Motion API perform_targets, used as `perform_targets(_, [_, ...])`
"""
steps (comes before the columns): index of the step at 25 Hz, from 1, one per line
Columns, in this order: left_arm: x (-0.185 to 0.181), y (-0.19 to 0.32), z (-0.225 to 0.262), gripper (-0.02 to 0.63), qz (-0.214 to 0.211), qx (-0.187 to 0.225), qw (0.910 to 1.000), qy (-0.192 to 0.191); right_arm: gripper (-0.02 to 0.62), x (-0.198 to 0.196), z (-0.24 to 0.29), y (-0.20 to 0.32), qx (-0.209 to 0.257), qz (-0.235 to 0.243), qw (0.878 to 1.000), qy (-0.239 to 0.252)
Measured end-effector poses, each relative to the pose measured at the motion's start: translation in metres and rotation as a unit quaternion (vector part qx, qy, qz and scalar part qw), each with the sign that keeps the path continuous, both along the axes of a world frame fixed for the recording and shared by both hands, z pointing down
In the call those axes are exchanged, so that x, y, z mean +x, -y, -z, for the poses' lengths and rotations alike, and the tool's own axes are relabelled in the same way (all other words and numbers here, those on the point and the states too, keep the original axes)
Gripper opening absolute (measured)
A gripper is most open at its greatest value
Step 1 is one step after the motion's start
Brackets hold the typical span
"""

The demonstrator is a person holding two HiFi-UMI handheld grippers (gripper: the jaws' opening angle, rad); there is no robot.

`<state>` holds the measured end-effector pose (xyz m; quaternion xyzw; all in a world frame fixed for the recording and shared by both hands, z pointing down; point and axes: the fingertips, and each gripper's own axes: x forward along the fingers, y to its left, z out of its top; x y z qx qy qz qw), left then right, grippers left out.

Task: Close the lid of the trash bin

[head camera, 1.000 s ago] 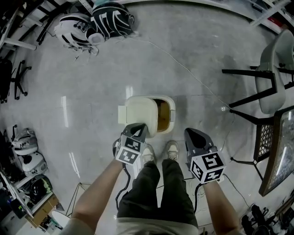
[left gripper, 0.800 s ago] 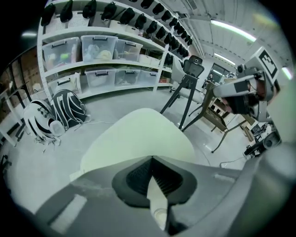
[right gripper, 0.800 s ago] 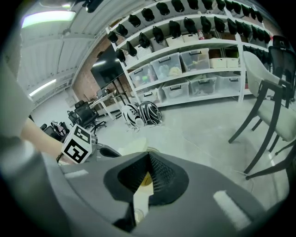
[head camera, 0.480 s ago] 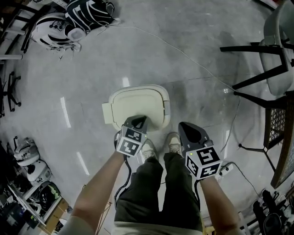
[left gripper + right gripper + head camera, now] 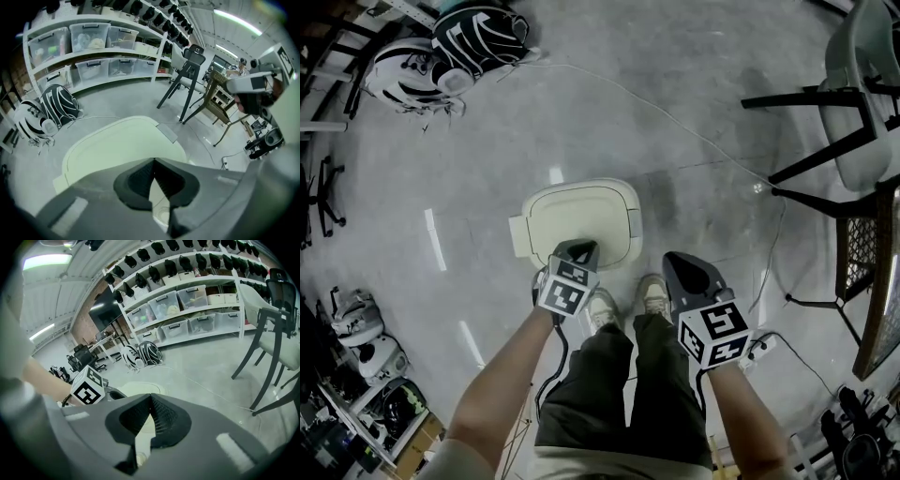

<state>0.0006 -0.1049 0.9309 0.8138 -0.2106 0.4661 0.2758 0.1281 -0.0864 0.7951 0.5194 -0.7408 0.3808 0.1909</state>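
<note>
The trash bin (image 5: 634,225) stands on the smooth grey floor (image 5: 703,84) just beyond the person's shoes (image 5: 602,309). Its cream, rounded-square lid (image 5: 572,211) lies flat and shut. The left gripper (image 5: 579,247) hangs over the lid's near edge, jaws together and empty. The right gripper (image 5: 679,264), jaws also together, is right of the bin. Open floor surrounds the bin, with a chair (image 5: 853,75) far right and striped bags (image 5: 478,37) far left.

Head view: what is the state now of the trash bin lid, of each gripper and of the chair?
Trash bin lid: closed, lying flat.
Left gripper: shut, empty, over the near edge of the lid.
Right gripper: shut, empty, held apart from the lid.
Chair: upright.
</note>
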Motion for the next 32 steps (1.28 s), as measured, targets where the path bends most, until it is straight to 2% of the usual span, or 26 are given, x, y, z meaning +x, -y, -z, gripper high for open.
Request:
perform_targets(3, [-0.002, 0.003, 0.037, 0.003, 0.012, 0.005, 0.9999, -0.011, 0.003, -0.002, 0.038, 0.006, 0.013, 0.005, 1.000, -0.001])
perform_targets(7, [-0.011, 0.016, 0.111, 0.003, 0.022, 0.039, 0.9987, -0.024, 0.003, -0.006, 0.109, 0.016, 0.042, 0.013, 0.999, -0.005])
perform_targets(10, [-0.022, 0.030, 0.178, 0.003, 0.042, 0.076, 0.9955, -0.039, 0.003, -0.009, 0.176, 0.023, 0.079, 0.012, 0.997, -0.011])
perform_targets(14, [-0.040, 0.043, 0.271, 0.003, 0.071, 0.140, 0.9863, -0.052, 0.003, -0.017, 0.269, 0.024, 0.119, 0.023, 0.993, -0.002])
perform_targets(21, [-0.066, 0.048, 0.428, 0.003, 0.113, 0.231, 0.9629, -0.081, 0.003, -0.037, 0.415, 0.017, 0.197, 0.066, 0.978, 0.003])
perform_targets(27, [-0.086, 0.031, 0.546, 0.003, 0.101, 0.324, 0.9359, -0.094, 0.003, -0.069, 0.522, 0.003, 0.269, 0.105, 0.957, 0.023])
perform_targets(30, [-0.094, 0.018, 0.597, 0.003, 0.135, 0.342, 0.9204, -0.132, 0.003, -0.080, 0.560, -0.007, 0.307, 0.122, 0.944, 0.016])
perform_targets(32, [-0.100, 0.010, 0.634, 0.003, 0.159, 0.358, 0.9056, -0.163, 0.003, -0.084, 0.582, -0.012, 0.329, 0.130, 0.935, 0.010])
